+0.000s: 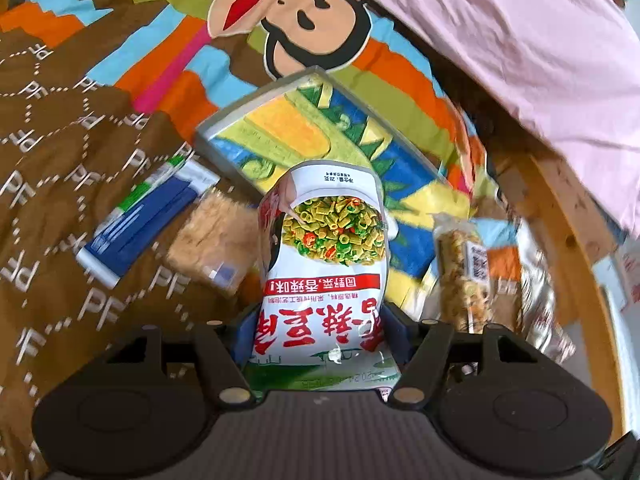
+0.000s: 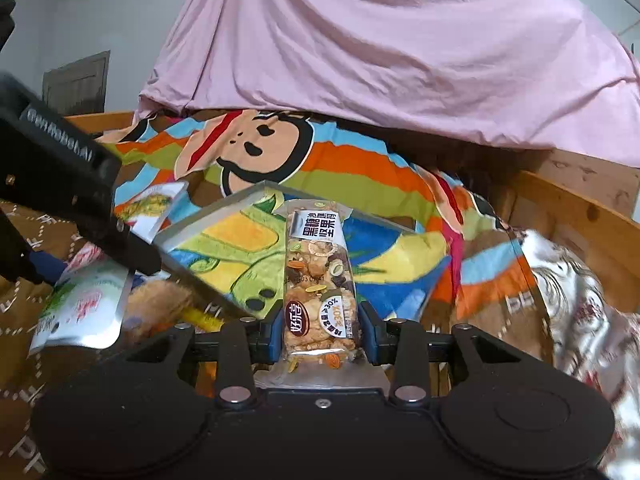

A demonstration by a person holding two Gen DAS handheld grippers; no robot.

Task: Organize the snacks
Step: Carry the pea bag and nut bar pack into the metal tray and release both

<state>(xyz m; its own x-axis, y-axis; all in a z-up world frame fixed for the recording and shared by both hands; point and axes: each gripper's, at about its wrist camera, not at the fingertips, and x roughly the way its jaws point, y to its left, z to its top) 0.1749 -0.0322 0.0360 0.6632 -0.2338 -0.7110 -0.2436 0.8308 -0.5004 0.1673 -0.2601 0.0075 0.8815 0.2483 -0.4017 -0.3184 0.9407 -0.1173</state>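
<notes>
My left gripper [image 1: 320,332] is shut on a white snack bag [image 1: 324,240] with red lettering and a picture of green pieces; the bag stands up between the blue pads. Beyond it lies a grey-rimmed tray [image 1: 248,100] with a colourful printed bottom. My right gripper [image 2: 320,332] is shut on a clear nut bar packet [image 2: 320,276] with a black label, held upright in front of the same tray [image 2: 216,210]. In the right wrist view the white bag [image 2: 84,308] hangs at the left, crossed by one of the left gripper's black fingers [image 2: 136,252].
On the brown blanket [image 1: 60,160] left of the tray lie a blue packet [image 1: 140,224] and a tan snack packet [image 1: 212,244]. Another nut bar packet [image 1: 464,276] and a silver wrapper [image 1: 540,300] lie to the right. A pink sheet [image 2: 380,48] and wooden bed frame [image 2: 580,216] border the far side.
</notes>
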